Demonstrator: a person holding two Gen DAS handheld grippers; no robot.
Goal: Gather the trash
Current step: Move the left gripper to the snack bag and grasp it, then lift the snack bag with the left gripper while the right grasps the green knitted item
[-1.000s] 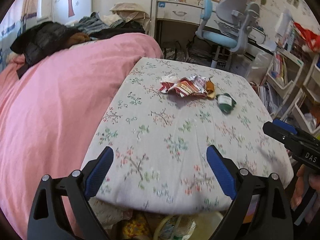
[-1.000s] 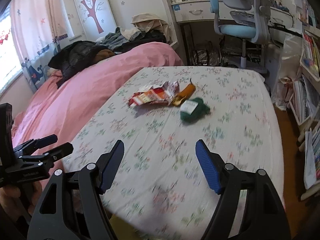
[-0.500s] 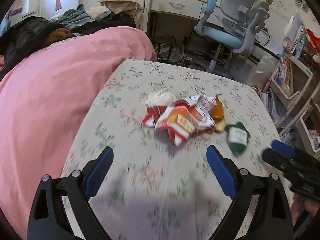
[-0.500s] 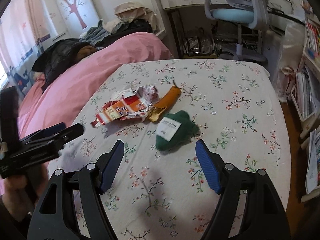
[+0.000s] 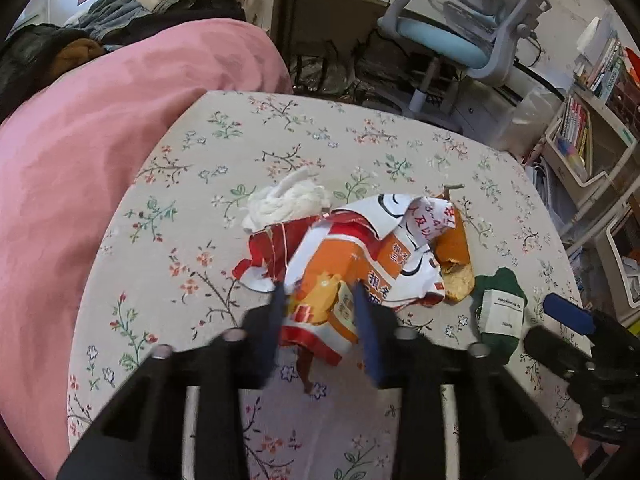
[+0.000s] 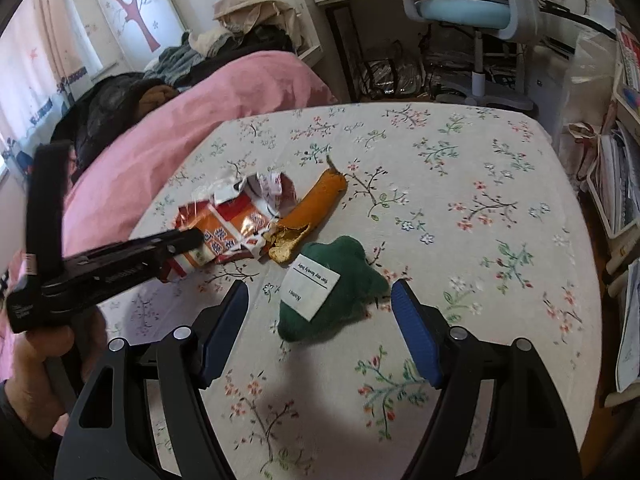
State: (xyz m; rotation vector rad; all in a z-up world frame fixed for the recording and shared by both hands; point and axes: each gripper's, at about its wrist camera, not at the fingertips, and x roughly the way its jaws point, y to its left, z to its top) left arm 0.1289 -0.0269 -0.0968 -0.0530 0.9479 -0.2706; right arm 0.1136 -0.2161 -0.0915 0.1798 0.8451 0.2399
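Note:
A torn red and orange snack wrapper (image 5: 340, 264) (image 6: 228, 228) lies on the floral bed sheet (image 5: 240, 140). My left gripper (image 5: 319, 296) (image 6: 188, 240) is closing its jaws on the wrapper's near end, and the pads touch its sides. Just behind the wrapper sits a crumpled white tissue (image 5: 286, 204). An orange peel (image 5: 454, 256) (image 6: 316, 204) lies along its right side. To the right is a green felt piece with a white label (image 5: 500, 312) (image 6: 332, 292). It sits between the open jaws of my right gripper (image 6: 319, 288) (image 5: 568, 320), untouched.
A pink duvet (image 5: 80, 160) covers the left half of the bed, with dark clothes piled behind it. Beyond the bed's far edge stand a blue desk chair (image 5: 452, 40) and a desk. Shelves with books (image 5: 592, 140) line the right side.
Both grippers moved forward and down toward the trash. The left jaws went from wide open to closed around the wrapper's near end. The right jaws stayed open, now around the green piece.

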